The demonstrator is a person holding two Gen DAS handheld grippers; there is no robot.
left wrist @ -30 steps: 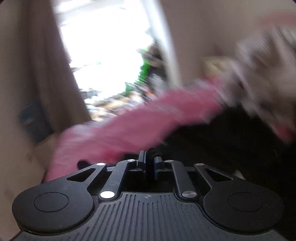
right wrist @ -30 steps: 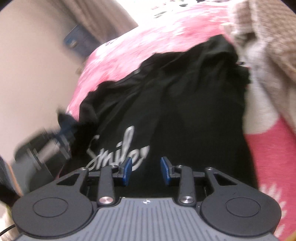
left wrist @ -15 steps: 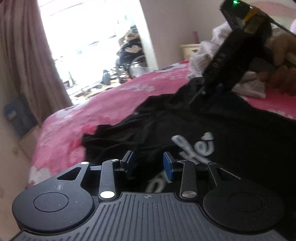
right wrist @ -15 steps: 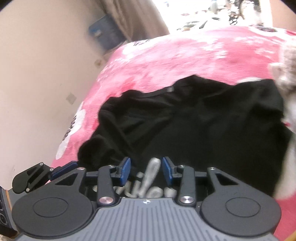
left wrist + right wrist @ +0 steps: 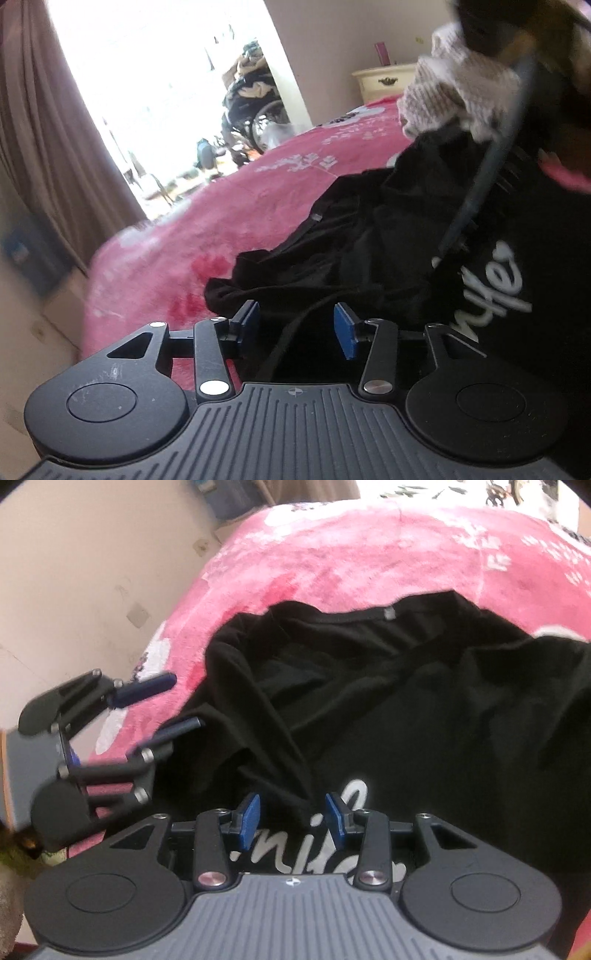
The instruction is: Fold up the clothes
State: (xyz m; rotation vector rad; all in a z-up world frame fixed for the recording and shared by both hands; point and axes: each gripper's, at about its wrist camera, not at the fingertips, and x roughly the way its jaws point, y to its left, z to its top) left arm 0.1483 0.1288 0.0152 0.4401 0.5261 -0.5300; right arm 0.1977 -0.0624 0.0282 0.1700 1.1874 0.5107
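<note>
**Both grippers lined up on a rumpled black shirt, no fold begun**

A black T-shirt [image 5: 406,709] lay crumpled on the pink blanket [image 5: 369,561] of a bed, its neckline toward the far edge and its white lettering [image 5: 314,849] close under the right gripper [image 5: 291,821]. The sleeve side nearest the wall was bunched into ridges rather than lying flat.

The right gripper hung over the printed chest with its jaws partly apart; a fold of cloth rose between the blue pads, but they did not appear to press on it. The left gripper [image 5: 297,326] sat at the bunched edge of the shirt, its jaws opening, with a dark strip running up between them and nothing clamped. From the right wrist view, the left gripper stood beside that rumpled sleeve edge, over the blanket.

This looked like the spreading step: the shirt was not yet flat enough to fold. The next move probably called for each gripper to pinch an edge or shoulder and draw the cloth outward, taking only one layer so the ridges smoothed out.
</note>
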